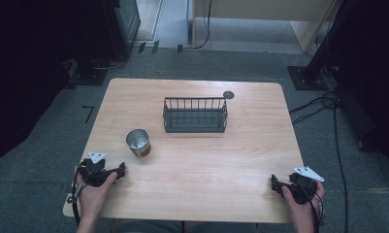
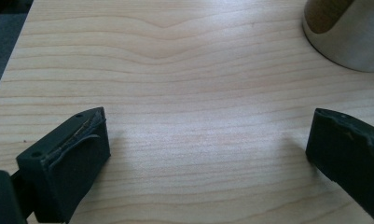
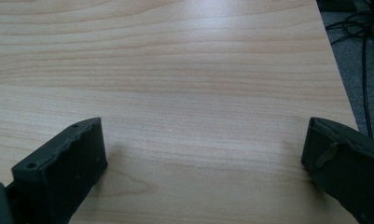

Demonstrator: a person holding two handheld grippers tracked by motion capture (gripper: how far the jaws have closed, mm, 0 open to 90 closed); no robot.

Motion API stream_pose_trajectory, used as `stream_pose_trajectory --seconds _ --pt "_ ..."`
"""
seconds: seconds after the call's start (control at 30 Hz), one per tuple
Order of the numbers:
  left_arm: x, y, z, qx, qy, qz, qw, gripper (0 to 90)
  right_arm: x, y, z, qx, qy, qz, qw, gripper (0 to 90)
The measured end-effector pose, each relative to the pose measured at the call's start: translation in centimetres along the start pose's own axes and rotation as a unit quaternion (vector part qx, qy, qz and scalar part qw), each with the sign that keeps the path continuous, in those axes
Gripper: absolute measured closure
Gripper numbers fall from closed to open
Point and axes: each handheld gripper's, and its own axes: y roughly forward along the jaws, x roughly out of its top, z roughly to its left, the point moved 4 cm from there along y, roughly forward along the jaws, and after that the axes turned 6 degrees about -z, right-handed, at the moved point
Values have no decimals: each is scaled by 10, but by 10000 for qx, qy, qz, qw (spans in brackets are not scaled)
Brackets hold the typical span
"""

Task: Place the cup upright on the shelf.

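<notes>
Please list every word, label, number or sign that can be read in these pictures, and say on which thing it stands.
None can be read: the metal cup, the wire basket, the table and both grippers bear no visible text. The cup's brown band may be a label, too small to tell.

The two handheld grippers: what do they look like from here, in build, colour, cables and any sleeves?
Both are black. The left gripper and the right gripper each carry a light grey three-cornered plate on top and trail a black cable beside the wrist. Up close, the jaws are blocky dark pads with worn, ragged inner edges and small holes in their top faces. The forearms look bare, with no sleeves in sight.
</notes>
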Motion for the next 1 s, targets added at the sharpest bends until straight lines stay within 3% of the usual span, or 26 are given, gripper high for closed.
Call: stream_pose_trajectory --seconds 0.17,0.5,1.0 --pt "-1 -3 0 -11 -56 67 10000 0 0 0 0 -1 4 1 10000 0" --pt "5 -15 -12 -311 -69 -109 9994 0 0 0 0 0 3 0 10000 0" --pt "28 -24 -38 -684 152 -321 9970 0 0 0 0 2 4 0 10000 0"
